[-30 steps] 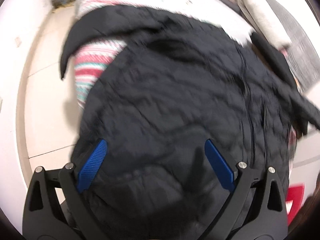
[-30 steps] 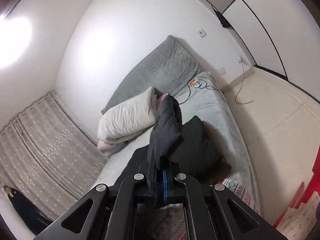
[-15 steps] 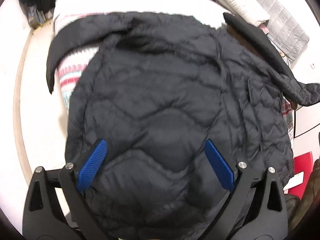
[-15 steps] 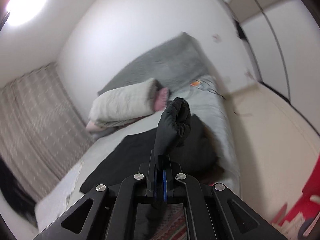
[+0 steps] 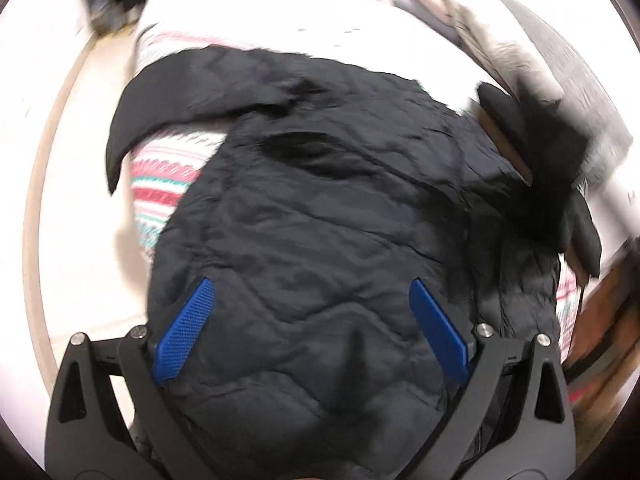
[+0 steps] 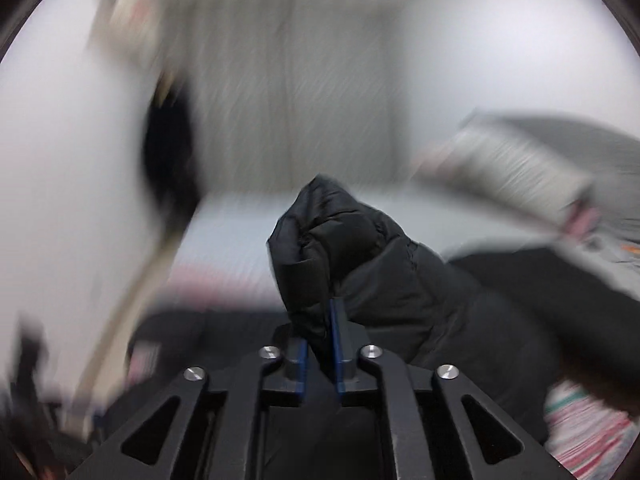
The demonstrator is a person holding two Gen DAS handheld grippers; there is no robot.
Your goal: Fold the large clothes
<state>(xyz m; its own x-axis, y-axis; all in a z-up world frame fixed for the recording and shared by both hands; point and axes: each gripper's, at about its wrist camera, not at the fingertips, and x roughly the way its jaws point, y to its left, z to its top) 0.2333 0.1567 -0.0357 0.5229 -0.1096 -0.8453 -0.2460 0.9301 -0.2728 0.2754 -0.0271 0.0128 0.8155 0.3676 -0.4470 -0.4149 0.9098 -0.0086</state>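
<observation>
A large black quilted jacket (image 5: 320, 216) lies spread on the bed, its body toward me and one sleeve (image 5: 132, 128) hanging over the left edge. My left gripper (image 5: 312, 320) is open and empty, its blue pads (image 5: 184, 328) wide apart just above the jacket's lower part. My right gripper (image 6: 320, 316) is shut on the jacket's other sleeve (image 6: 332, 248), whose cuff stands up above the fingers. That lifted sleeve also shows, blurred, at the right of the left wrist view (image 5: 552, 168).
A striped red, white and teal cover (image 5: 168, 176) drapes the bed's near left corner. Folded grey and white bedding (image 5: 552, 56) is piled at the far right. Curtains (image 6: 304, 92) hang behind the bed. Pale floor (image 5: 80, 200) lies to the left.
My right gripper has swung round fast with the sleeve, its view turning from the headboard and pillow to the curtains. The left gripper stays open over the jacket, shifted a little.
</observation>
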